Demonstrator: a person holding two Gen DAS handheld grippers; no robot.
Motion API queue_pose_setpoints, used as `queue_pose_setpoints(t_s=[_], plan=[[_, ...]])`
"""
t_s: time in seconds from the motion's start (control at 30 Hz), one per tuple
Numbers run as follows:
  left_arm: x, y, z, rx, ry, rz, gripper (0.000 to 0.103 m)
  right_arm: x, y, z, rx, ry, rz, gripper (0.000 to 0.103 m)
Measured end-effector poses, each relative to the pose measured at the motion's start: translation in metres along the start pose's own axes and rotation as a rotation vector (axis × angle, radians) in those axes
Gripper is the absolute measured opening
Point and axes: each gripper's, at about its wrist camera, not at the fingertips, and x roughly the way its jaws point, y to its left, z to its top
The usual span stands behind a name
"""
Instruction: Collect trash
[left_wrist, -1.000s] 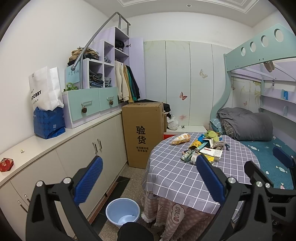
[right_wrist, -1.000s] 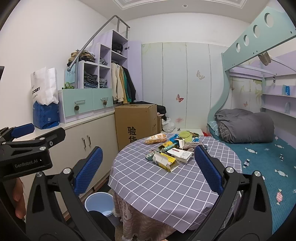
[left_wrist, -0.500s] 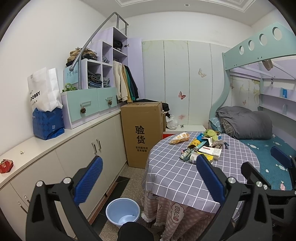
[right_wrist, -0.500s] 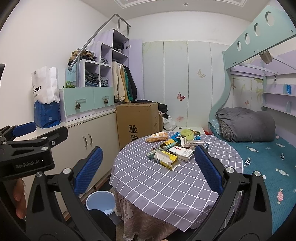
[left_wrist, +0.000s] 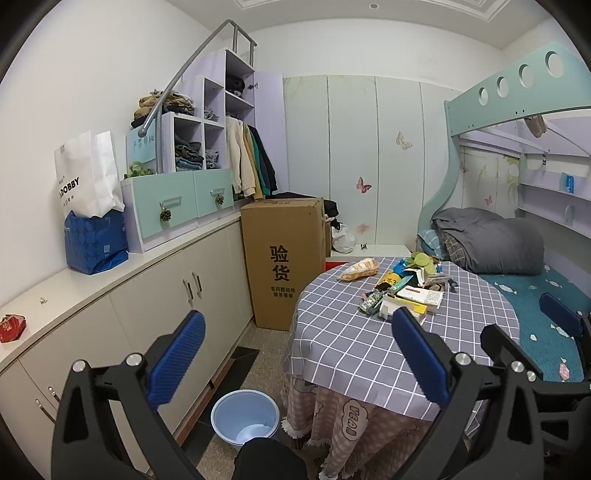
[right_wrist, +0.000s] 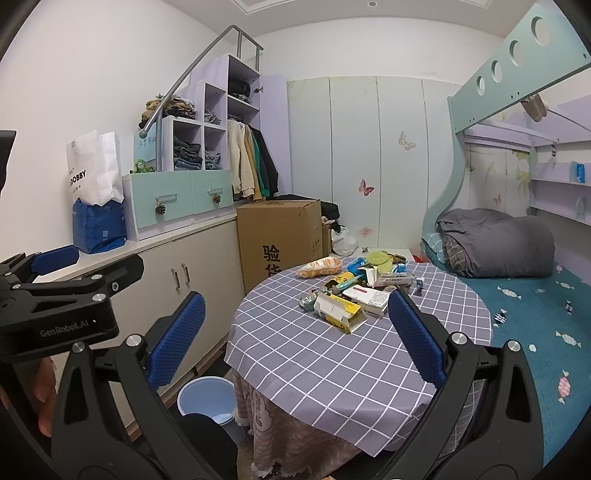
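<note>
both grippers gape, empty; bin (right_wrist: 207, 400) partly hidden behind table (right_wrist: 332, 369)

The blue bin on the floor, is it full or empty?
Nearly empty: the bin stands upright and its pale bottom shows, with no trash in sight.

My 2 wrist cameras look forward along their blue fingers, from above table height and well back from it. The left view faces the round table (left_wrist: 351, 354) from the cabinet side, with the blue bin (left_wrist: 244, 419) on the floor low at centre. The right view stands further toward the bed, facing the same table (right_wrist: 332, 365) more squarely and nearer. Both share the table, bin (right_wrist: 205, 400), cardboard box (left_wrist: 282, 258), cabinets and bunk bed (left_wrist: 517, 254). The left gripper (right_wrist: 85, 264) shows at the right view's left edge; the right gripper (left_wrist: 528, 325) at the left view's right edge.
</note>
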Motion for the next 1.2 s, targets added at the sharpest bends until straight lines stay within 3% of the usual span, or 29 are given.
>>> queue_pose_setpoints(t_s=[1.2], plan=[[0.0052,0.0014,-0.0028,0.008,0.022,0.005,0.099,0.0009,-0.0025,0.0017,0.006,0.029,0.010,0.097]])
